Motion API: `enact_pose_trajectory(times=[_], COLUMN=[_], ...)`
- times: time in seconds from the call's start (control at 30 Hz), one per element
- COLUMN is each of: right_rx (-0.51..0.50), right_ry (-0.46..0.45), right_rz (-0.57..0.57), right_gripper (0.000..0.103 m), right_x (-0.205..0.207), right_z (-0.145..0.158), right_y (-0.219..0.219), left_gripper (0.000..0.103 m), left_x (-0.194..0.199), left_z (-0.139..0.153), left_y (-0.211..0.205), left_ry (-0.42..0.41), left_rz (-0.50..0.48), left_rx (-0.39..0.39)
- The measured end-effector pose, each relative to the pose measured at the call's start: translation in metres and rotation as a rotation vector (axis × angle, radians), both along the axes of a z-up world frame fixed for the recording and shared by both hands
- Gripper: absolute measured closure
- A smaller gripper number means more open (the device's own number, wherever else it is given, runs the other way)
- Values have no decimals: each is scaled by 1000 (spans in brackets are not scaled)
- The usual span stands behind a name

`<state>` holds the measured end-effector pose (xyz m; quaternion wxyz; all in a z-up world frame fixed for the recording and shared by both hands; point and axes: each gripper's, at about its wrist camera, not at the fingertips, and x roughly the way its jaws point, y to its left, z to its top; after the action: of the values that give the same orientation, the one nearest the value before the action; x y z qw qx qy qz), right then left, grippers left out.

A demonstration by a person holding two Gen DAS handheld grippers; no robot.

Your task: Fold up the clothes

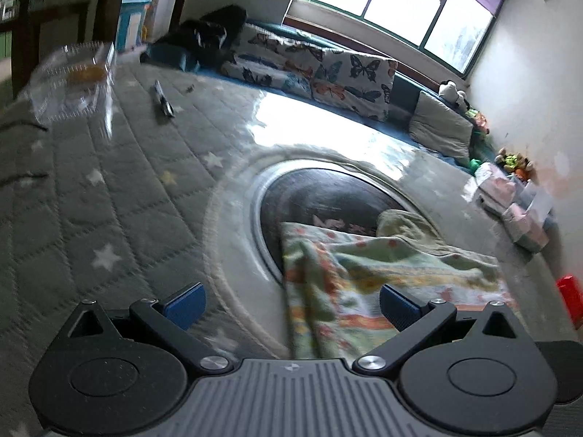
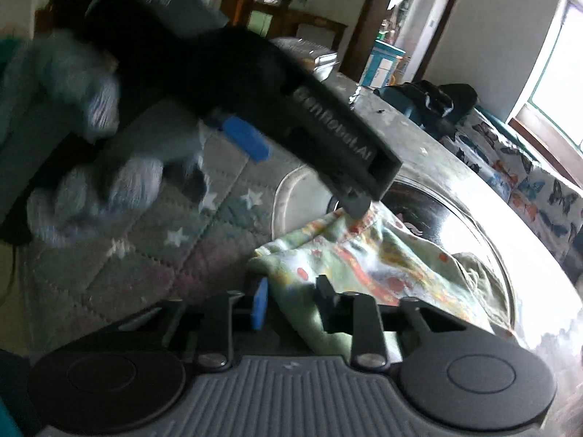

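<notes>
butterfly cushions [image 1: 328,73], perhaps plastic box [image 1: 73,83]

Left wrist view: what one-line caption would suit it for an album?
Open left gripper poised above a rumpled pale-green patterned cloth lying on a grey star-quilted mat.

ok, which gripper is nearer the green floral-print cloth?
Right, marginally: the right gripper has the green floral-print cloth edge between its fingers. The left gripper hangs open over it, one fingertip touching a raised fold.

Both grippers [image 1: 291,307] [image 2: 291,300]: blk arms, blue pads, grey ribbed body, silver screws.
</notes>
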<state>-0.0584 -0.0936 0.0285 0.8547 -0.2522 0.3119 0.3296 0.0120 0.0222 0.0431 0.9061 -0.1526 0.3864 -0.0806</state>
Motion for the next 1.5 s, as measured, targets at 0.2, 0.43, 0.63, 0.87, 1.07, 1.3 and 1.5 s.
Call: enact_pose_trajectory(times=[0.2,0.43,0.63,0.87,1.07,1.3,1.5], right_rx=[138,259,282,317,329,313,331], right_ry=[31,42,48,60,47,16,42], right_rz=[-52,-103,-100,-147,-358,-652,-773], right_gripper=[91,92,92,69,45,39,37], right_x=[7,13,7,7,30,65,92], right_z=[20,39,40,38,33,11,-8], right_y=[-25,-60,-73,-94,-148,-231,-268], left_gripper=[0,7,50,81,81,80,79], left_x=[11,27,33,33,33,33,34], left_z=[-5,-15,-23,-26,-26,-25,-23], left_y=[-1,-8,-15,-17,-20,-23,-28], left_ry=[96,187,219,222,203,192,184], left_rz=[36,46,49,41,25,18,11], left_rx=[-168,-318,-350,-327,-290,-260,-223])
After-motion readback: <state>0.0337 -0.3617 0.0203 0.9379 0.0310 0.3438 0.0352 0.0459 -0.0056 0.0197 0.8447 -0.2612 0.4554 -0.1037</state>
